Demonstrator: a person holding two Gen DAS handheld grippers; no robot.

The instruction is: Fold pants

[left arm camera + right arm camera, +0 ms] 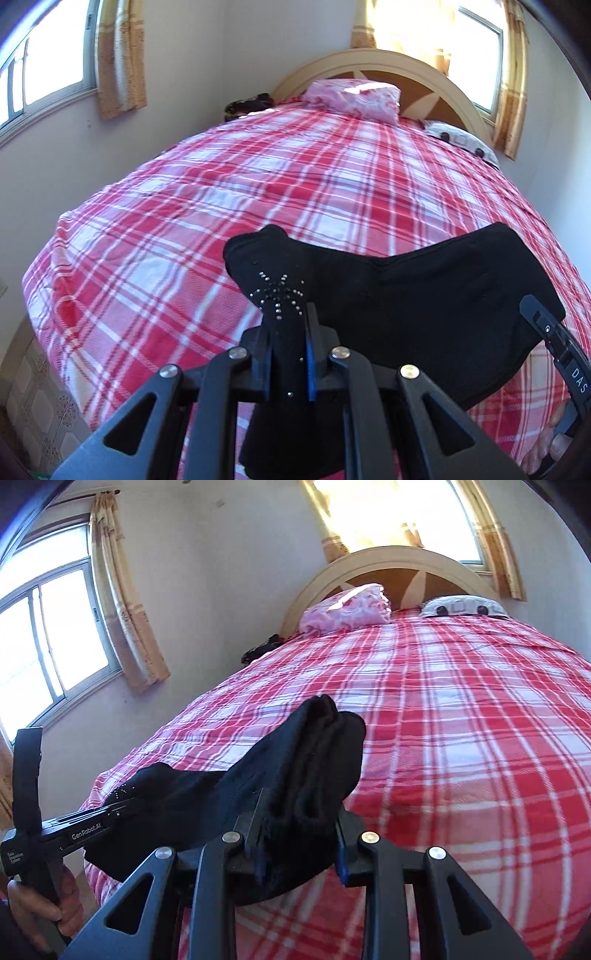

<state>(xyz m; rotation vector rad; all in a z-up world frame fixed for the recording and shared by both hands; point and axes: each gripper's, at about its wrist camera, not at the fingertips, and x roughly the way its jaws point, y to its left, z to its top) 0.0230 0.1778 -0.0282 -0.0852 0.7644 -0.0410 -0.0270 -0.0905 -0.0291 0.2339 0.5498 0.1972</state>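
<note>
While both grippers carry the garment: the black pants (424, 306) hang bunched in the air just above the near end of the bed (258, 177).
Left gripper (286, 354): clamped tight on a narrow strip of the pants, right by the rhinestone star (279, 295).
Right gripper (299, 834): closed on a thick wad of several layers, so its jaws stand wider.
Risk 1: the thin strip could slide out of the left gripper if the 2 hands pull apart, since the knit looks soft and smooth.
Risk 2: the bunched wad may drop unevenly onto the bed, giving a crooked fold.
Risk 3: the loose tail sagging below the left gripper could tuck under itself.
Pants: matte black stretchy knit, limp, softly creased.
Bed: red and white checked sheet, lightly wrinkled, with a curved cream headboard (399, 559) at the far end.
</note>
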